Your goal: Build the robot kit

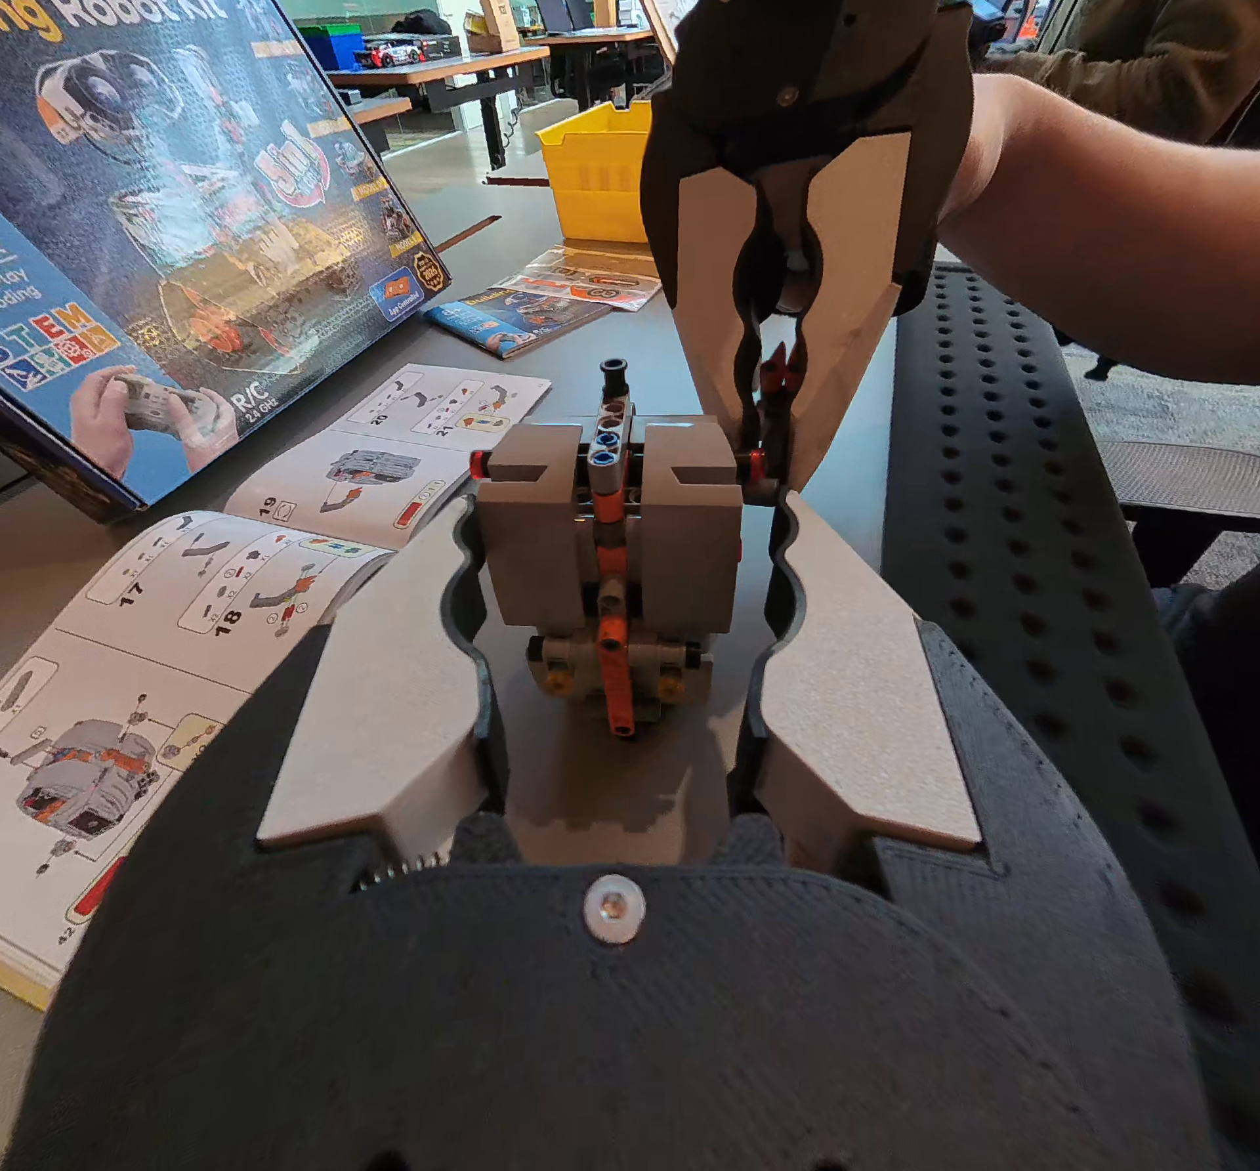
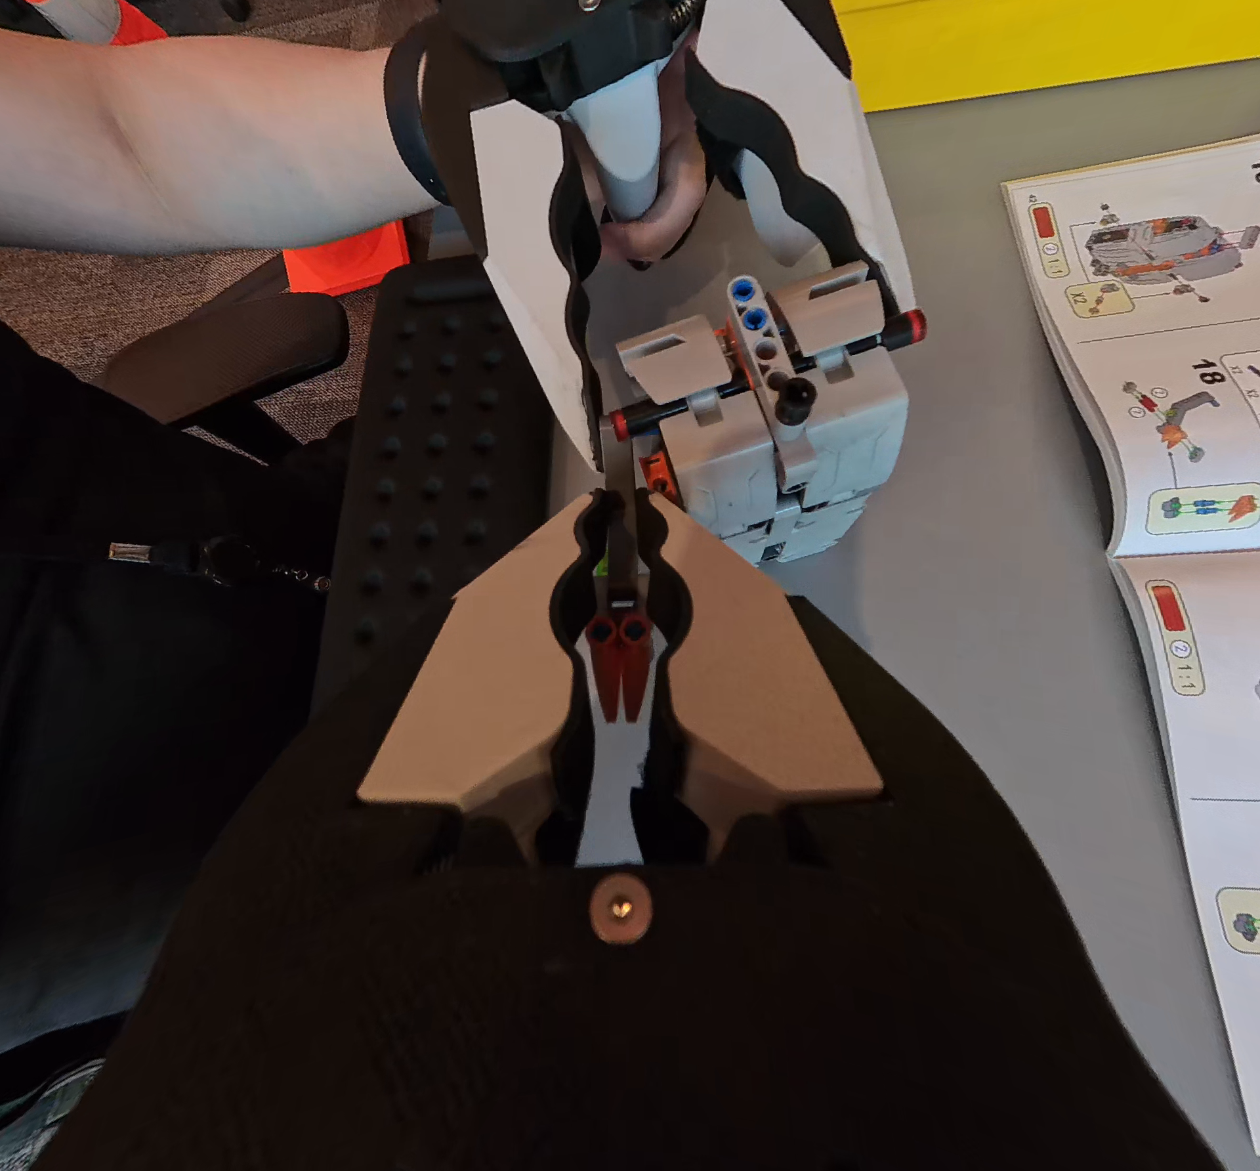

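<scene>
Grey and orange brick-built model (image 1: 609,545) stands on the grey table (image 1: 423,197), between the spread fingers of the left gripper (image 1: 624,511). Its jaws are wide open around the model; whether the pads touch the model's sides cannot be told. In the right wrist view the same model (image 2: 770,429) appears beside the left gripper's white finger (image 2: 525,292), with a bare forearm (image 2: 191,142) reaching in from the left edge behind it.

Right gripper (image 1: 767,449) comes down from above, fingers pointing at the table, a hand (image 1: 1063,211) and forearm extending away to the right. Its jaws are nearly together, pinching a small black-and-red piece (image 2: 619,633) whose red prongs lie back between the fingers. The fingertips sit just beside the red-capped black axle (image 1: 750,460) that sticks out of the model's side.

An open instruction booklet (image 1: 225,593) lies on the table left of the model, a blue kit box (image 1: 177,204) leans behind it, and a yellow bin (image 1: 593,177) stands farther back. A black perforated panel (image 1: 1009,524) runs along the table's right side.
</scene>
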The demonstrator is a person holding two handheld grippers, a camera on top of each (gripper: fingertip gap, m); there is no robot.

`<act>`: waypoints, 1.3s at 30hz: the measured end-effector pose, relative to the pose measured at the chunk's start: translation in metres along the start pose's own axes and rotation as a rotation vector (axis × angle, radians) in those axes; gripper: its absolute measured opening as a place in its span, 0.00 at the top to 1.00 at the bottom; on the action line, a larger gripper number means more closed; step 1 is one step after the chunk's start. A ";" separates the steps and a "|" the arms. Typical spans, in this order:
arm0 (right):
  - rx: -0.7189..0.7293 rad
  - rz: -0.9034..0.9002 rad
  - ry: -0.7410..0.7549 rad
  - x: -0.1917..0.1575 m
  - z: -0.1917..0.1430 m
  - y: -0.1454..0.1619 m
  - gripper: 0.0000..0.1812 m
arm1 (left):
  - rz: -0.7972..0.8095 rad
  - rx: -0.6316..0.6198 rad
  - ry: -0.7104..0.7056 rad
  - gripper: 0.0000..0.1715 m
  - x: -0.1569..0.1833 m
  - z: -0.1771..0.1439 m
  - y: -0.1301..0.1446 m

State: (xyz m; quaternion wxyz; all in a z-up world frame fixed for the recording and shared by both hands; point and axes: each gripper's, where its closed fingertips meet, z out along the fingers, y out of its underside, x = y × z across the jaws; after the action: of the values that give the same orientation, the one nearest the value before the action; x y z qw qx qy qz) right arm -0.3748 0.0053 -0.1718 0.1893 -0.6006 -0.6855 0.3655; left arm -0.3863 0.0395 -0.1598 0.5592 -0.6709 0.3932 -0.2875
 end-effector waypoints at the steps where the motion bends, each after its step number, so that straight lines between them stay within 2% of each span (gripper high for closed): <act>1: -0.005 0.001 0.001 0.001 0.001 0.001 0.96 | 0.004 -0.002 -0.002 0.52 0.000 0.000 0.000; 4: -0.021 -0.009 -0.008 0.001 0.004 0.006 0.96 | -0.006 0.030 0.007 0.60 0.001 0.001 -0.002; 9: -0.017 -0.020 0.011 0.007 -0.001 0.007 0.96 | -0.011 0.039 -0.009 0.59 -0.003 0.004 -0.002; 12: -0.003 -0.015 0.013 0.007 -0.002 0.008 0.96 | -0.049 0.028 -0.046 0.50 -0.012 0.002 -0.001; 14: 0.007 -0.026 0.027 0.005 -0.003 0.010 0.96 | -0.098 0.060 -0.072 0.49 -0.016 -0.009 -0.007; 17: 0.039 -0.072 0.048 -0.005 -0.006 0.012 0.96 | -0.149 0.169 -0.112 0.61 -0.008 -0.033 -0.024; 19: 0.082 -0.137 0.056 -0.014 -0.010 0.010 0.96 | -0.164 0.170 -0.093 0.68 0.015 -0.038 -0.026; 20: 0.107 -0.168 0.066 -0.018 -0.012 0.008 0.96 | -0.163 0.153 -0.067 0.73 0.031 -0.036 -0.024; 22: 0.164 -0.228 0.048 -0.031 -0.017 0.003 0.96 | -0.143 0.096 -0.068 0.73 0.054 -0.024 -0.019; 26: 0.309 -0.263 0.019 -0.053 -0.030 -0.010 0.96 | -0.006 -0.023 -0.076 0.72 0.089 0.006 -0.014; 28: 0.371 -0.248 -0.025 -0.063 -0.036 -0.012 0.96 | 0.044 -0.015 -0.085 0.80 0.098 0.017 -0.021; 30: 0.408 -0.230 -0.030 -0.065 -0.041 -0.008 0.96 | 0.055 0.023 -0.101 0.86 0.102 0.025 -0.031; 34: 0.514 -0.155 -0.046 -0.060 -0.055 -0.001 0.96 | -0.024 0.044 -0.099 0.88 0.104 0.040 -0.035; 38: 0.610 -0.061 -0.033 -0.050 -0.067 -0.002 0.95 | -0.046 0.055 -0.173 0.89 0.094 0.049 -0.041; 39: 0.638 -0.051 -0.027 -0.049 -0.072 -0.005 0.94 | -0.034 0.056 -0.208 0.92 0.090 0.051 -0.042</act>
State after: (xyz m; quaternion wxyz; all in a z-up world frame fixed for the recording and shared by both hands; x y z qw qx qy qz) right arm -0.3180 -0.0220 -0.1122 0.3678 -0.4887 -0.5535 0.5653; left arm -0.2880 -0.0077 -0.1340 0.6107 -0.6878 0.3131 -0.2366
